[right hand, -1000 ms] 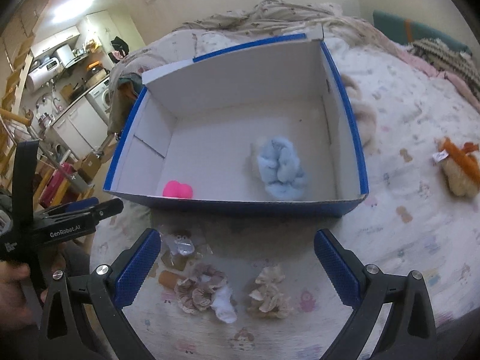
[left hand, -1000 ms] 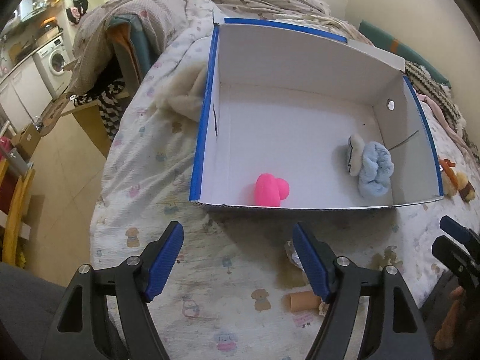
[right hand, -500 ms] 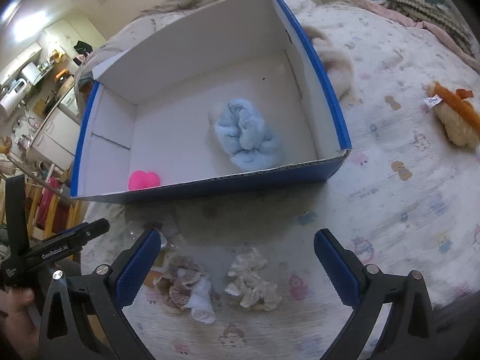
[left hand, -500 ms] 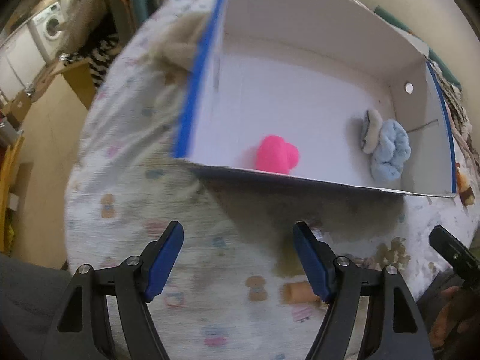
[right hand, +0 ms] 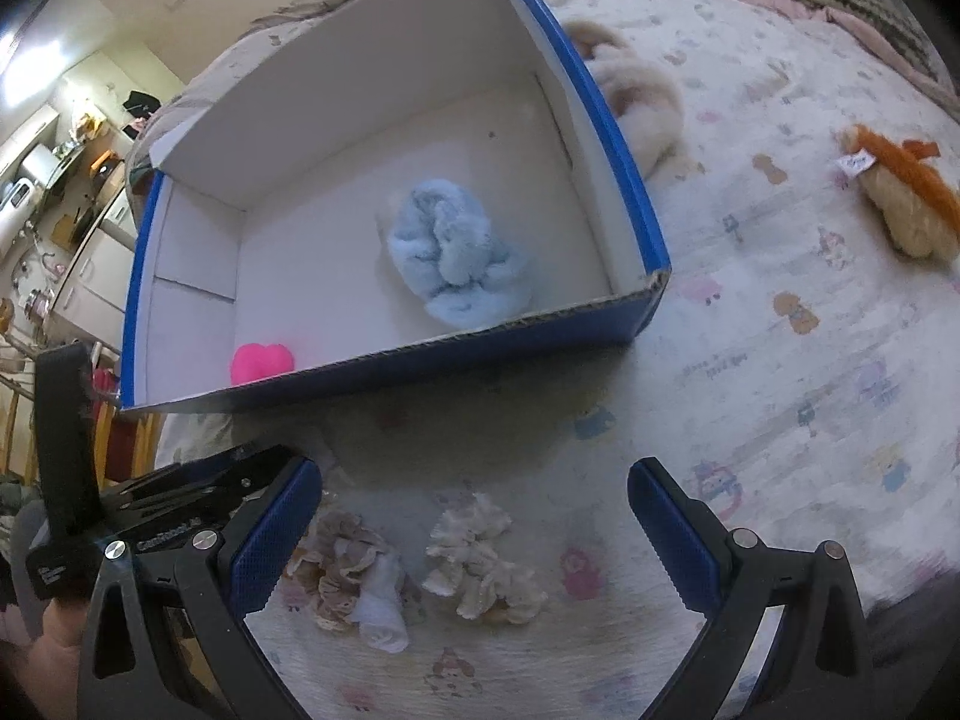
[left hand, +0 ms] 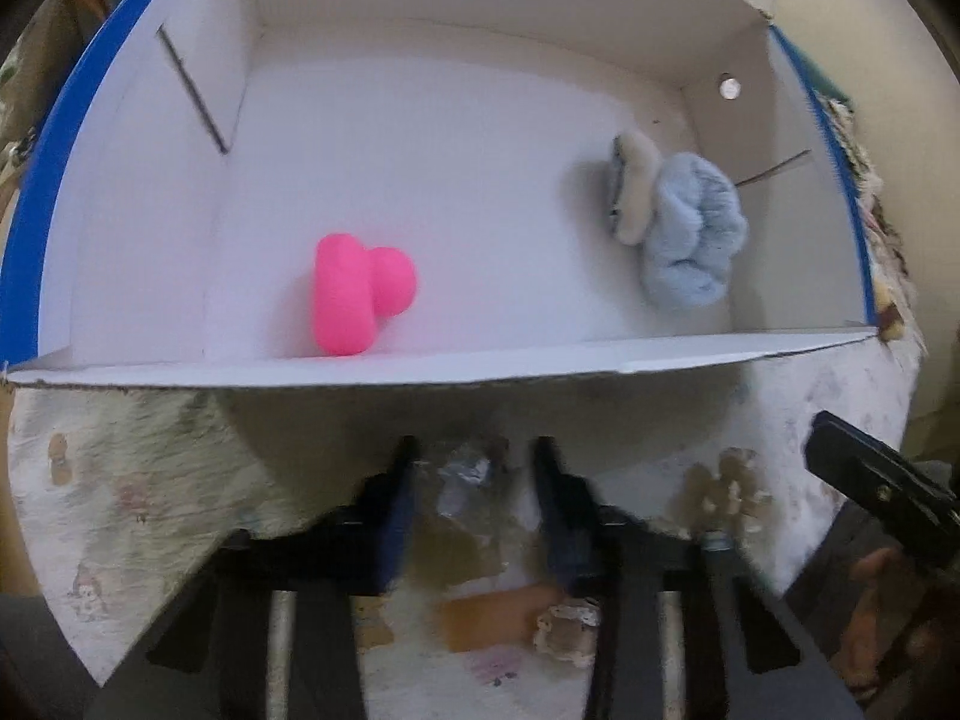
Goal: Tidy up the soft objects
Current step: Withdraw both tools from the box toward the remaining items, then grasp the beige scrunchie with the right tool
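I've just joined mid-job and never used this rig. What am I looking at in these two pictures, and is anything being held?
No robot: a person holds a hand-held gripper in each hand, each with a fisheye camera looking along its fingers. The left hand-held gripper is closing around a crinkly silver item on the bedsheet; the grip looks unfinished. The right hand-held gripper is open and empty above two frilly scrunchies. Ahead sits the box, holding a pink toy and a blue fluffy bundle.
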### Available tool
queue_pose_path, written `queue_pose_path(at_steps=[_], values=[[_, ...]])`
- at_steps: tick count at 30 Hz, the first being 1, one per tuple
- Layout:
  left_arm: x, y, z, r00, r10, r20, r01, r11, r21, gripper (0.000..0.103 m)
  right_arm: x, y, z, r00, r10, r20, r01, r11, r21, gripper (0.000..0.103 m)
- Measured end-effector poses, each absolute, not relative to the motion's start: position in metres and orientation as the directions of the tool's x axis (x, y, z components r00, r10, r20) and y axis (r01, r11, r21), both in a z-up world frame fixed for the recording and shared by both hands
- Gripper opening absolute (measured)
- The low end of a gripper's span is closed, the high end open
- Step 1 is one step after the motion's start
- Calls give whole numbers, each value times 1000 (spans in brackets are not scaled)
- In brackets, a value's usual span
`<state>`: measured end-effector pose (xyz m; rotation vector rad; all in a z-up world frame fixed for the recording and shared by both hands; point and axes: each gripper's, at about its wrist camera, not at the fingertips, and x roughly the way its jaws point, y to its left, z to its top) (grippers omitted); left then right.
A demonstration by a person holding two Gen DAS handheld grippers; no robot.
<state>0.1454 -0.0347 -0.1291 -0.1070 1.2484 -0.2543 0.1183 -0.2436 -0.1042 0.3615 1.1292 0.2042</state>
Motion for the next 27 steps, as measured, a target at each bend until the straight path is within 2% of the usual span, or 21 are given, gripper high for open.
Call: queue_pose_path(at_steps=[4,8,14,20,24,25,26,27], values=[[142,-30,-122,308,-271,-912,136,961,-240,8,119,-242,-109,395,345,-852,27,922,386,103],[132,-21,-95,348,-307,-886,146,951,-273,6,118,-243,-108,397,349,-849,33,919,393,103],[108,-8,-60,419,-227,-879,148,972,-181,6,118,-247,-112,372,394,-841,42,898,439,103],[98,18,-66,429,-128,-894,65,992,-111,6,117,-247,-125,296,487,-822,70,847,527,103],[101,24,-74,431,-103,-897,12,994,-108,6,116,-242,-139,221,493,-841,74,852,519,79],[102,20,-77,432,-89,-897,10,996,-94,6,117,-238,-144,196,484,-853,68,861,504,68],[103,19,-78,431,-85,-898,11,996,-89,6,117,-234,-147,178,473,-863,59,870,489,61],[102,17,-79,430,-88,-898,15,996,-91,6,117,-231,-149,162,462,-872,49,879,475,49]])
